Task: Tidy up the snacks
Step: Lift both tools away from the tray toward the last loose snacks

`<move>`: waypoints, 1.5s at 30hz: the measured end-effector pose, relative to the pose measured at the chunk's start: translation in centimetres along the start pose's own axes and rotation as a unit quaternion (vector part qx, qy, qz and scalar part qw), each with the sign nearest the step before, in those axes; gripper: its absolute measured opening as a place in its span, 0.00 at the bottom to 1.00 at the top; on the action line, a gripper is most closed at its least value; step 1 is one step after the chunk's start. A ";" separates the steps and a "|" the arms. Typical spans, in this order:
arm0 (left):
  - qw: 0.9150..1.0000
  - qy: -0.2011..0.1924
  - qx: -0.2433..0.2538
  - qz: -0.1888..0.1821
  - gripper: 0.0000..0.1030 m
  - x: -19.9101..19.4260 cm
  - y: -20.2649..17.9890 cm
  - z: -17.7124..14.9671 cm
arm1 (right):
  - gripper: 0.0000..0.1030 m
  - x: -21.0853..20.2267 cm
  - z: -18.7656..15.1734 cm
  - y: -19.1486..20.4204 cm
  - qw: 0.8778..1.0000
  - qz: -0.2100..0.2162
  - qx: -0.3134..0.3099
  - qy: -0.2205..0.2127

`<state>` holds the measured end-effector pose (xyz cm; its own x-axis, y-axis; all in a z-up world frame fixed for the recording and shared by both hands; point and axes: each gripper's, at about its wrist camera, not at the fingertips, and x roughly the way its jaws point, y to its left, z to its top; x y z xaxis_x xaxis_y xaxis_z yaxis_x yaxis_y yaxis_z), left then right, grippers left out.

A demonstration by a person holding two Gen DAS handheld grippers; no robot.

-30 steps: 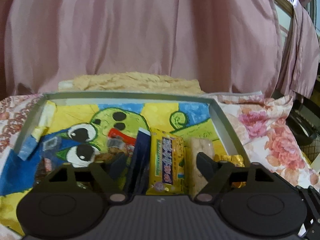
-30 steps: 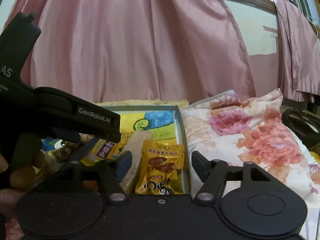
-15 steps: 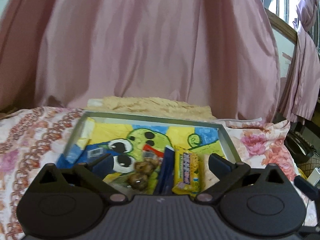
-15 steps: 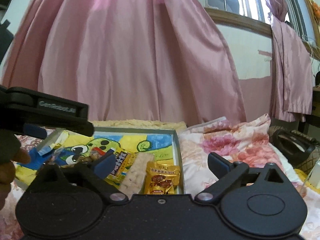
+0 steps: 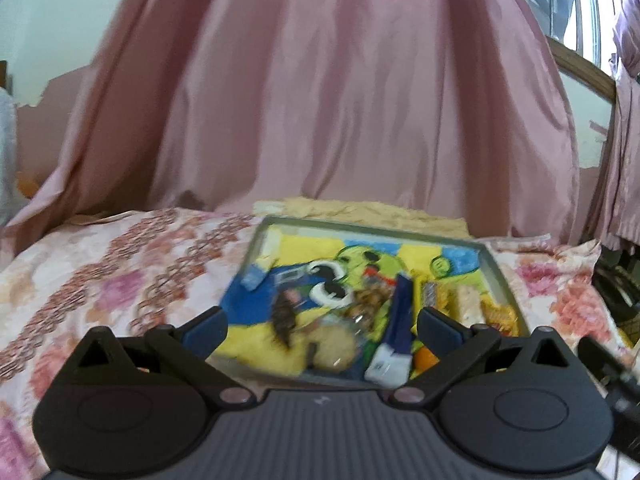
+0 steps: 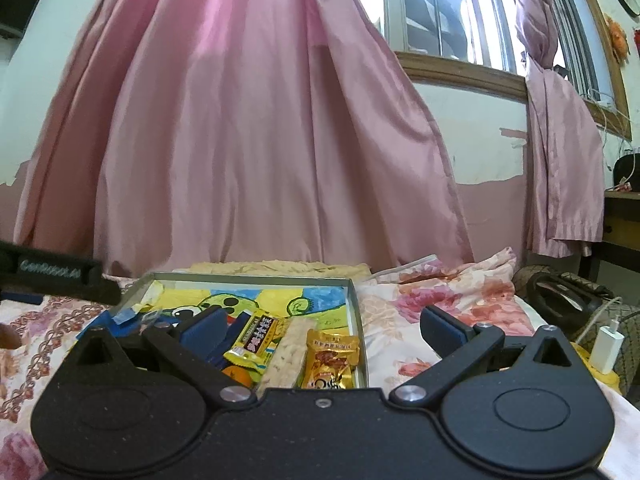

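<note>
A metal tray [image 5: 360, 227] lined with a cartoon drawing lies on the bed. Along its right side lie a blue packet [image 5: 398, 328], a yellow bar [image 5: 430, 294], a pale rice bar [image 5: 466, 304] and a golden packet [image 5: 498, 318], with a round cookie [image 5: 334, 344] and an orange [image 5: 424, 358] nearer me. My left gripper [image 5: 320, 322] is open and empty, back from the tray's near edge. The right gripper [image 6: 322, 322] is still opening, nothing between its pads, behind the yellow bar [image 6: 256, 338], rice bar [image 6: 290, 350] and golden packet [image 6: 330, 360].
A floral bedspread [image 5: 120, 276] surrounds the tray, and a pink curtain [image 6: 260, 140] hangs behind it. A black bag [image 6: 560, 292] and a white charger [image 6: 608, 340] sit at the right. The left gripper's black body [image 6: 52, 272] shows at the left edge.
Both grippers have drawn back and up from the tray, and their jaws have spread wider. The snacks stay in the tray, now farther off. The left view has swung toward the left.
</note>
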<state>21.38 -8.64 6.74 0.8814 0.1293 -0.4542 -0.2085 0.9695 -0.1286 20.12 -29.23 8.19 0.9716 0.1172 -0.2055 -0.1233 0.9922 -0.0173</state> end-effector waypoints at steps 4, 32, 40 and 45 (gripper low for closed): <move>1.000 0.010 0.004 0.017 1.00 -1.9 1.5 -1.9 | 0.99 -2.4 -0.7 -0.1 1.000 -0.003 0.002 -0.004; 0.990 0.127 0.040 0.041 1.00 -6.0 5.5 -12.8 | 0.99 -6.5 -8.2 2.2 0.976 0.031 -0.034 0.212; 0.990 0.131 0.045 0.031 1.00 -5.1 4.9 -12.4 | 0.99 -5.4 -8.4 2.6 0.976 0.029 -0.040 0.214; 0.990 0.129 0.054 0.024 1.00 -4.2 4.1 -12.1 | 0.99 -4.9 -8.4 2.6 0.978 0.022 -0.039 0.204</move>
<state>11.67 -7.68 -2.54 0.7306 0.1314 -0.6700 -0.1890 0.9819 -0.0135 13.35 -27.60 0.98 0.8053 0.1171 -0.5813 -0.1937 0.9785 -0.0713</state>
